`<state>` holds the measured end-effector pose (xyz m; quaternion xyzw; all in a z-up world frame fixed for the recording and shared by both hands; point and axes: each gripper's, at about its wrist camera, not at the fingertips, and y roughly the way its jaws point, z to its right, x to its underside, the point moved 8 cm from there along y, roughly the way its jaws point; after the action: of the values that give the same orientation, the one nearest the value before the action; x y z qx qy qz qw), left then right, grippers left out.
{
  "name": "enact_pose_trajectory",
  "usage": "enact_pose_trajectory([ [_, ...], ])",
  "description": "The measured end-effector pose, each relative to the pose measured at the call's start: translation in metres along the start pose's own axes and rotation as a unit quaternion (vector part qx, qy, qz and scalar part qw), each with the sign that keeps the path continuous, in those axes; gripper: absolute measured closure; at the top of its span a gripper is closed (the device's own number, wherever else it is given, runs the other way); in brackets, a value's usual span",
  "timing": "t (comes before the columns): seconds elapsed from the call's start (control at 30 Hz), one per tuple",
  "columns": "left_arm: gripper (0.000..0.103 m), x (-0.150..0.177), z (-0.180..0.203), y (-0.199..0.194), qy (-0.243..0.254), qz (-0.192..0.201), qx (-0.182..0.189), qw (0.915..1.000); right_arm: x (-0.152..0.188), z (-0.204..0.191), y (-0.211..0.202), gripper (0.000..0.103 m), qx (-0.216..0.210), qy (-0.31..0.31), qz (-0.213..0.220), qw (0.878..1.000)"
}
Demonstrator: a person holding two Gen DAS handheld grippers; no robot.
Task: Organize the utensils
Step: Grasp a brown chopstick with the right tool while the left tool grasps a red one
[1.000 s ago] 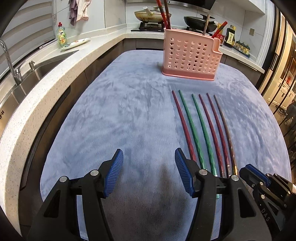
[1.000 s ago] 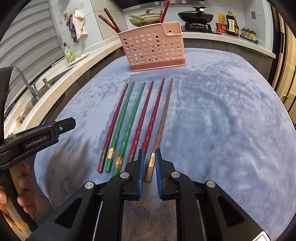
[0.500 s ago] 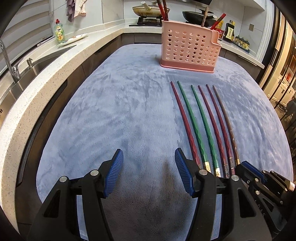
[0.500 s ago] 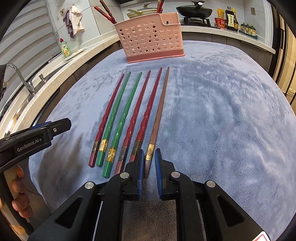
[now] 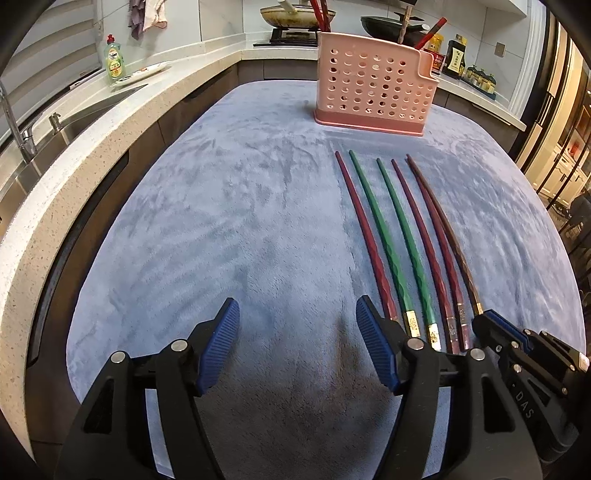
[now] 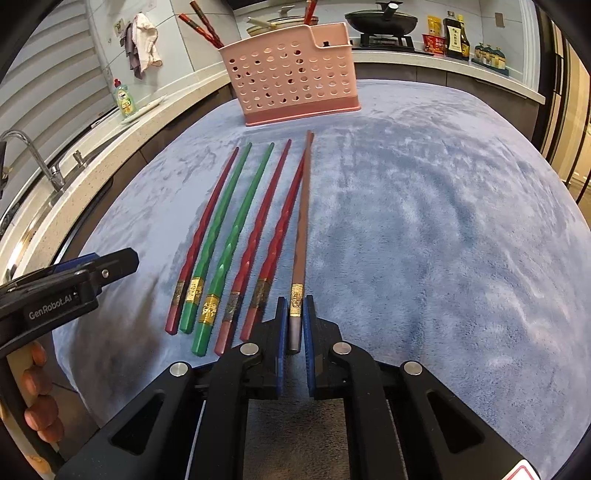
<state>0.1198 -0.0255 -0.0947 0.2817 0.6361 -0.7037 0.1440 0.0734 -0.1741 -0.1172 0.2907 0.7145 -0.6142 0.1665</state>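
Observation:
Several chopsticks lie side by side on the blue cloth (image 6: 443, 221): red, two green (image 6: 221, 236), two red, and a brown one (image 6: 302, 221) at the right. My right gripper (image 6: 294, 317) has its pads on either side of the brown chopstick's butt end, nearly closed around it. My left gripper (image 5: 297, 321) is open and empty, low over the cloth left of the chopsticks (image 5: 402, 254). The pink perforated holder (image 6: 291, 81) stands at the far end and holds a few chopsticks; it also shows in the left wrist view (image 5: 373, 88).
A stone counter with a sink and tap (image 6: 33, 158) runs along the left. A green soap bottle (image 5: 113, 61) stands there. Pans (image 6: 380, 18) and bottles sit on the back counter.
My right gripper moved forward so the brown chopstick's end now sits between its pads. The left gripper stayed open and shifted only slightly.

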Motion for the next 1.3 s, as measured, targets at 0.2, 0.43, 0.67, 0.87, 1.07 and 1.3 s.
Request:
enact_pose_trajectory([
  [0.2, 0.039, 0.008, 0.011, 0.002, 0.004, -0.01, 0.013, 0.9998, -0.001, 0.023, -0.01, 0.096, 0.02, 0.023, 0.009, 0.999],
  [0.43, 0.039, 0.015, 0.028, 0.005, 0.015, -0.019, 0.029, 0.9993, 0.002, 0.038, -0.013, 0.096, 0.022, 0.041, 0.007, 0.999],
  [0.67, 0.039, 0.021, 0.035, 0.012, 0.022, -0.028, 0.028, 0.9989, 0.004, 0.037, -0.012, 0.096, 0.022, 0.038, 0.008, 0.999],
  [0.87, 0.038, 0.023, 0.036, 0.017, 0.024, -0.031, 0.025, 0.9989, 0.005, 0.037, -0.012, 0.096, 0.021, 0.037, 0.007, 0.999],
  [1.07, 0.041, 0.023, 0.037, 0.021, 0.027, -0.029, 0.012, 0.9991, 0.005, 0.038, -0.011, 0.096, 0.021, 0.037, 0.007, 0.999],
  [1.3, 0.063, 0.02, 0.031, 0.021, 0.025, -0.023, 0.007, 0.9994, 0.005, 0.036, -0.01, 0.096, 0.024, 0.033, 0.008, 0.999],
])
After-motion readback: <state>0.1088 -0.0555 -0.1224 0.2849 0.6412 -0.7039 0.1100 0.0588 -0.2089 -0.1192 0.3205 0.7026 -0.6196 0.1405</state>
